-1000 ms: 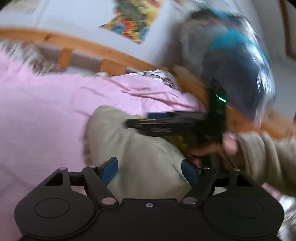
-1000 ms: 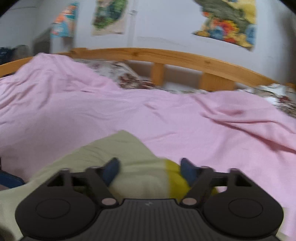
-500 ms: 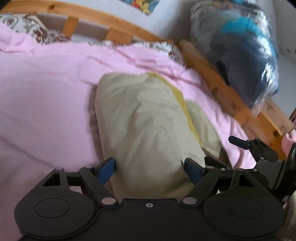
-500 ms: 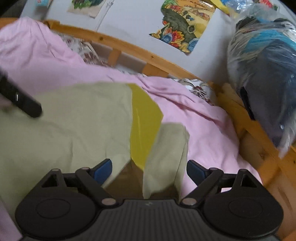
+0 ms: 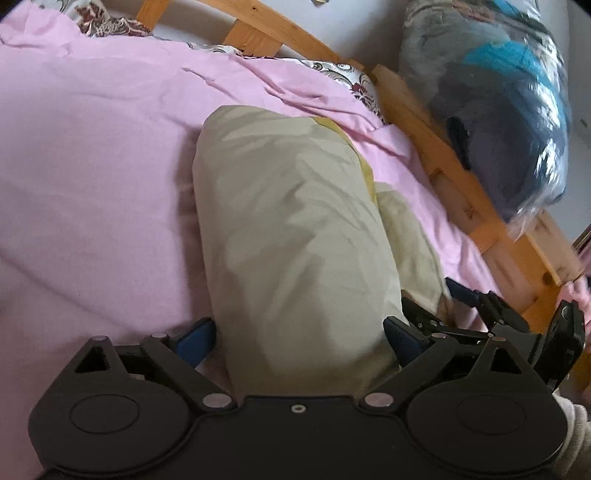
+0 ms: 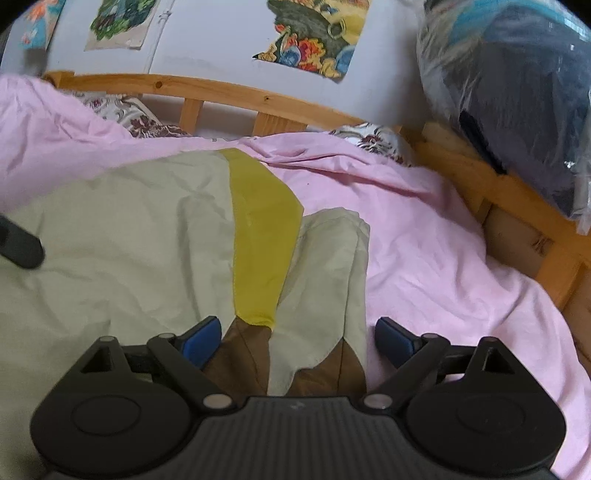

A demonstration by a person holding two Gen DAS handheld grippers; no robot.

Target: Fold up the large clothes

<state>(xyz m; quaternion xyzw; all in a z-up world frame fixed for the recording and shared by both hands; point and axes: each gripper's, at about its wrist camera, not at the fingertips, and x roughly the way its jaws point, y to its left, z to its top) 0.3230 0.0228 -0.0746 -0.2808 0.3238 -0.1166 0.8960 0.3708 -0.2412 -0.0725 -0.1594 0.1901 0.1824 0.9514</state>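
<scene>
Both claws newly wider — folded garment (image 5: 295, 229) lengthwise toward headboard (image 5: 280, 35).

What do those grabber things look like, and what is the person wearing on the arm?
Both are black plastic. The left gripper and right gripper each have two round discs, silver pins on angled linkage bars, and blue pads on the fingers. The right one's body is ribbed. A beige knit sleeve shows at the picture's edge.

Beige-yellow garment (image 6: 155, 236) on pink sheet (image 6: 424, 236)
</scene>
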